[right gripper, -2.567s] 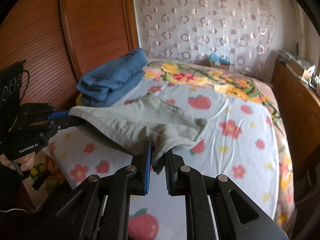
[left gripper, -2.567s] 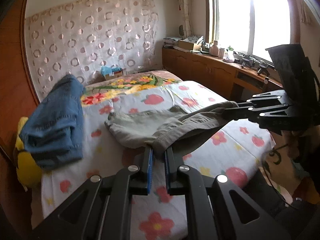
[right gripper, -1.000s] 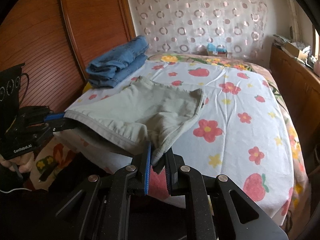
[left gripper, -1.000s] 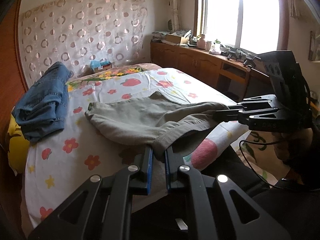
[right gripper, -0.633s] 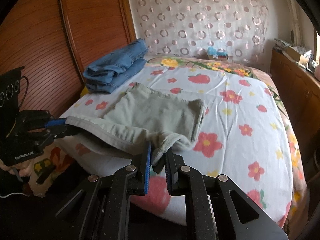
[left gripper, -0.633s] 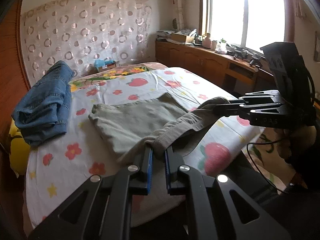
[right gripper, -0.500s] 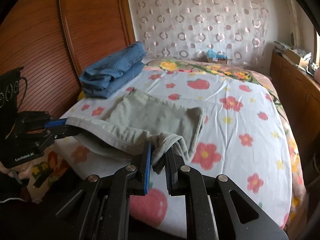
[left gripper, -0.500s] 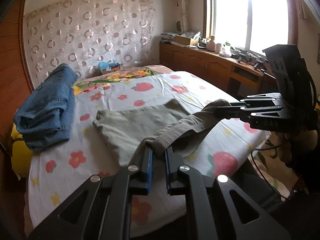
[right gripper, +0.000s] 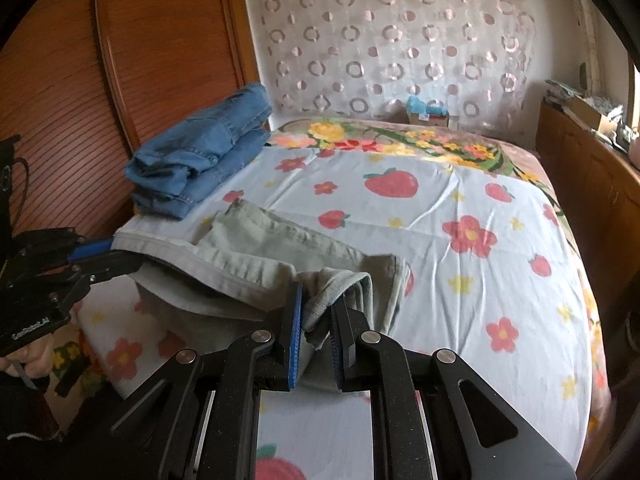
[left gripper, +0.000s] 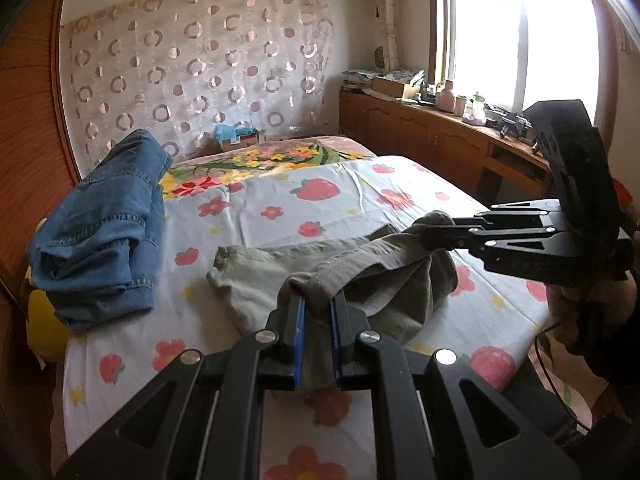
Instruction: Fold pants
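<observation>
left wrist cam sat low behind left gripper, faced headboard and window | right wrist cam hung back of right gripper, faced headboard and wardrobe | both close, shared bed, grey pants, jeans

My right gripper clamps the waistband of the grey pants; my left gripper clamps its other end. Folded jeans lie beyond the pants.
</observation>
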The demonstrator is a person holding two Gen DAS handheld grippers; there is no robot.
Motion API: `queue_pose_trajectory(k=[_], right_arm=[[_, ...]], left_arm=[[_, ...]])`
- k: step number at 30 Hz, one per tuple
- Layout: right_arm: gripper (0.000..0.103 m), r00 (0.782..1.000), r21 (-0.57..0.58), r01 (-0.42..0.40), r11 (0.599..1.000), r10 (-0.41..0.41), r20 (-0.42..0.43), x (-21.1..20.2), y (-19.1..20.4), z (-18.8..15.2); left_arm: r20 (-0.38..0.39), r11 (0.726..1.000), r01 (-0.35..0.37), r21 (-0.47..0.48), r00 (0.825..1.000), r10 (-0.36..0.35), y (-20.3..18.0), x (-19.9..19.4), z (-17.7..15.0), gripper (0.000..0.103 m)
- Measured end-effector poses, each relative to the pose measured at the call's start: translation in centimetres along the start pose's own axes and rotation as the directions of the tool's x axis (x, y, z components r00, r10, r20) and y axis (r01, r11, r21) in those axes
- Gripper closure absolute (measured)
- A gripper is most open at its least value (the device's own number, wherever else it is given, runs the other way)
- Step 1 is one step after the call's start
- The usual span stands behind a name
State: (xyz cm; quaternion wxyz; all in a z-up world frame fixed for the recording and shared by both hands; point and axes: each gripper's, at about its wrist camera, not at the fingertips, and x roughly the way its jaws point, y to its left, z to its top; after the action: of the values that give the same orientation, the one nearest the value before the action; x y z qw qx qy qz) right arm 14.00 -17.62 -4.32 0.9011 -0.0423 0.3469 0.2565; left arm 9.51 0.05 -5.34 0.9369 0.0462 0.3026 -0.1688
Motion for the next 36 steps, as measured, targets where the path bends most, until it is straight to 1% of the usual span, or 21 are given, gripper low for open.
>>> queue_pose_trajectory(k=[5, 9, 11, 14, 16, 19, 21, 22, 23, 24, 25, 26, 31, 36], right_arm=[[0.093, 1.0, -0.006, 0.022, 1.0, -0.022, -0.01, 1.4, -0.2, 1.1], [0.093, 0.999, 0.01, 0.024, 1.0, -0.024, -0.034, 2.8, -0.6, 1.0], [0.093, 0.998, 0.015, 0.025, 1.0, -0.024, -0.049, 3.4, -0.7, 0.8], [0.093, 0.997, 0.01, 0.032, 0.999, -0.031, -0.067, 4.4, -0.8, 0.8], [0.093, 0.996, 0.003, 0.036, 0.999, -0.035, -0.076, 4.8, -0.7, 0.8], [0.091, 0.995, 0.0, 0.047, 0.999, -0.047, -0.087, 5.5, -0.7, 0.7], [0.088, 0.995, 0.007, 0.047, 0.999, -0.046, -0.086, 5.7, -0.7, 0.7], [0.082, 0.995, 0.009, 0.054, 0.999, -0.053, -0.086, 5.8, -0.8, 0.7], [0.073, 0.994, 0.012, 0.064, 0.998, -0.063, -0.084, 5.7, -0.9, 0.7], [0.067, 0.994, 0.016, 0.074, 0.997, -0.073, -0.077, 5.5, -1.0, 0.7], [0.056, 0.994, 0.016, 0.082, 0.997, -0.08, -0.069, 5.2, -1.0, 0.8], [0.052, 0.994, 0.014, 0.089, 0.996, -0.088, -0.057, 4.9, -1.0, 0.8], [0.051, 0.995, -0.007, 0.093, 0.996, -0.093, -0.043, 3.2, -1.1, 0.5], [0.051, 0.993, -0.02, 0.088, 0.996, -0.089, -0.081, 2.4, -1.5, -1.5]], left_arm=[[0.01, 1.0, -0.02, -0.002, 1.0, 0.02, 0.3, 0.6, 0.3, 0.091], [-0.002, 1.0, -0.007, -0.005, 1.0, 0.007, 0.4, 1.0, -0.1, 0.087], [-0.003, 1.0, -0.004, -0.015, 1.0, 0.004, 0.6, 0.9, -0.4, 0.078], [-0.007, 0.999, 0.026, -0.031, 1.0, -0.026, 0.9, 0.6, -0.8, 0.072], [-0.009, 0.999, 0.029, -0.034, 1.0, -0.03, 1.2, 0.4, -1.0, 0.068], [-0.018, 0.998, 0.035, -0.047, 0.999, -0.036, 1.5, 0.5, -1.5, 0.067], [-0.035, 0.998, 0.027, -0.054, 0.999, -0.028, 1.7, 0.9, -2.0, 0.067], [-0.044, 0.998, 0.024, -0.056, 0.999, -0.027, 1.7, 1.0, -2.2, 0.067], [-0.056, 0.998, 0.026, -0.059, 0.998, -0.029, 1.7, 1.3, -2.6, 0.067], [-0.062, 0.998, 0.026, -0.061, 0.998, -0.03, 1.8, 1.4, -2.8, 0.067], [-0.069, 0.998, 0.026, -0.063, 0.997, -0.03, 1.8, 1.6, -3.1, 0.067], [-0.074, 0.998, 0.027, -0.063, 0.997, -0.032, 1.8, 1.7, -3.4, 0.067], [-0.104, 0.998, 0.021, -0.064, 0.994, -0.027, 1.5, 2.4, -4.5, 0.067], [-0.137, 0.997, 0.008, -0.078, 0.99, -0.019, 1.7, 3.3, -5.4, 0.067]])
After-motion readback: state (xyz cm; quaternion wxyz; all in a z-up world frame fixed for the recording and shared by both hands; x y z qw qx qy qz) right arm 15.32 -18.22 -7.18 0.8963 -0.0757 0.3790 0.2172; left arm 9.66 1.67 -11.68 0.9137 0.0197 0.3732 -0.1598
